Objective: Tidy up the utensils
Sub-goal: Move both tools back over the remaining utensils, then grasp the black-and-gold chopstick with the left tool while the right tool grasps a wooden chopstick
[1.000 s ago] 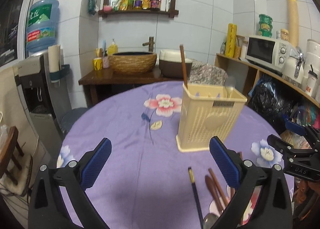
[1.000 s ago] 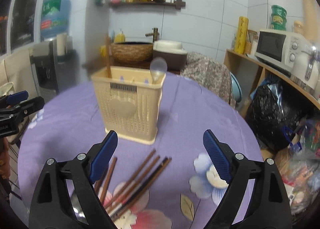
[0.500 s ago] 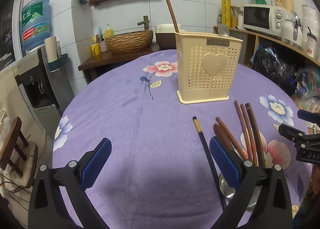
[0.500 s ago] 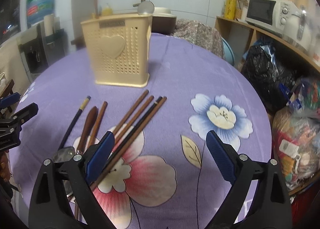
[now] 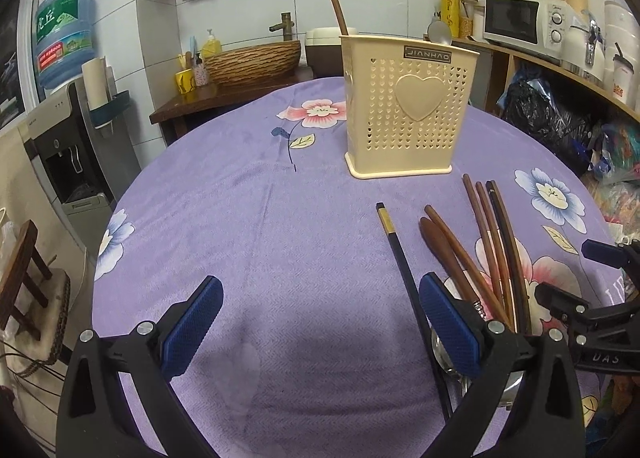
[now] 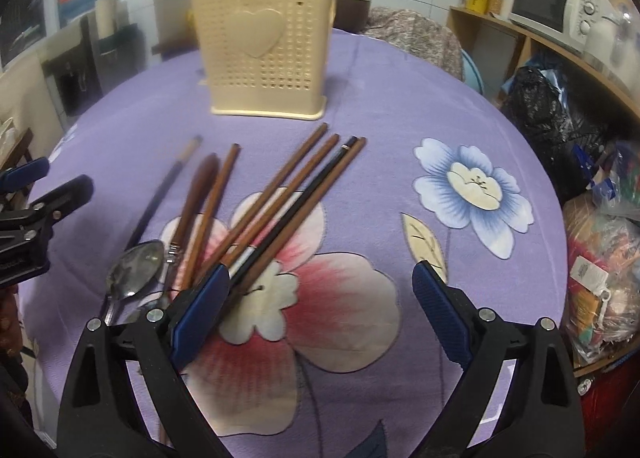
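Between the right gripper's (image 6: pixel 320 300) jaws lies only the worktop's (image 6: pixel 380 129) purple flowered cloth; the jaws stand wide apart, having just opened a little further, and clamp nothing. Just past the left jaw, four chopsticks (image 6: pixel 288 193) fan away towards the holder, three brown and one black, their near ends hidden behind that jaw's blue pad. Further left lie a brown-handled utensil (image 6: pixel 196 197), another brown stick (image 6: pixel 216 197), a metal spoon (image 6: pixel 134 268) and a lone dark chopstick (image 6: pixel 160 193). Beyond the jaws, at the far end of the sticks, the cream perforated holder (image 6: pixel 264 53) stands upright, a heart on its front.

Between the left gripper's (image 5: pixel 320 322) jaws, also wide apart and holding nothing, is bare cloth. The same utensils lie beside and past its right jaw, the dark chopstick nearest. Ahead and to the right stands the holder, with a brown handle (image 5: pixel 336 5) and a spoon bowl (image 5: pixel 439 33) rising above its rim. The right gripper shows at this view's right edge.
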`<state>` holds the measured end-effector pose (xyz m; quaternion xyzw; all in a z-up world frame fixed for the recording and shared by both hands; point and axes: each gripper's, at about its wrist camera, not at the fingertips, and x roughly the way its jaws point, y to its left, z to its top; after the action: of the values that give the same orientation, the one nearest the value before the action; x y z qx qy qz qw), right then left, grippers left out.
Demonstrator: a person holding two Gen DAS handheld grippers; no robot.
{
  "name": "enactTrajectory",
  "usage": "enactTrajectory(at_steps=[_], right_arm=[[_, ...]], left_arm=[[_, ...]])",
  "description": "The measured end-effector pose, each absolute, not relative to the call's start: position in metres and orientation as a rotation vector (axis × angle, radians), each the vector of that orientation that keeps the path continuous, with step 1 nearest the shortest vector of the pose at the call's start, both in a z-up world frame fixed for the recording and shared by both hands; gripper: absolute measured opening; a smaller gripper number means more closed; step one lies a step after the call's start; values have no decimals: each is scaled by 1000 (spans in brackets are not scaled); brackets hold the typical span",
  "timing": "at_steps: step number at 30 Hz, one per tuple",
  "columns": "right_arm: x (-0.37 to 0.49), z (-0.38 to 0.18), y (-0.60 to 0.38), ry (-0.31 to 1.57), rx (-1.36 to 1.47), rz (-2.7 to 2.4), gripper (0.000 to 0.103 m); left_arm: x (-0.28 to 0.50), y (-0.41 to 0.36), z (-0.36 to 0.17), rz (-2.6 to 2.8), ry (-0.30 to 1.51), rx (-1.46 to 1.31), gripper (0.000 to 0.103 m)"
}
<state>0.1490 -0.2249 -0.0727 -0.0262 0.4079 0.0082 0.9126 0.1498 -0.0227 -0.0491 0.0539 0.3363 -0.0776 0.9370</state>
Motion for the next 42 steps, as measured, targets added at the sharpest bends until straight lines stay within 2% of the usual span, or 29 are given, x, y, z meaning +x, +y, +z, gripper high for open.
enactTrajectory(at_steps=[6,14,17,24,29,33,37,42], right_arm=[[151,-67,-219,813,-39,72,91],[150,-68,-218,816,-36,87,83],[149,-66,-220,810,-34,86,82],[148,-65,-223,803,-26,87,82],[148,-64,-223,800,-26,91,82],[150,-64,-222,801,-26,91,80],[154,-62,-219,800,-28,108,72],[168,-56,-215,801,4,186,58]], left_arm=[[152,-16,-51,-169,710,70,95],[167,-31,-59,-279,791,48,59],[175,-42,-58,-301,800,68,52],[199,-69,-66,-334,840,122,48],[215,-75,-77,-300,876,150,34],[220,-78,-78,-294,875,171,29],[225,-75,-78,-291,866,209,14],[236,-57,-78,-258,864,221,13]])
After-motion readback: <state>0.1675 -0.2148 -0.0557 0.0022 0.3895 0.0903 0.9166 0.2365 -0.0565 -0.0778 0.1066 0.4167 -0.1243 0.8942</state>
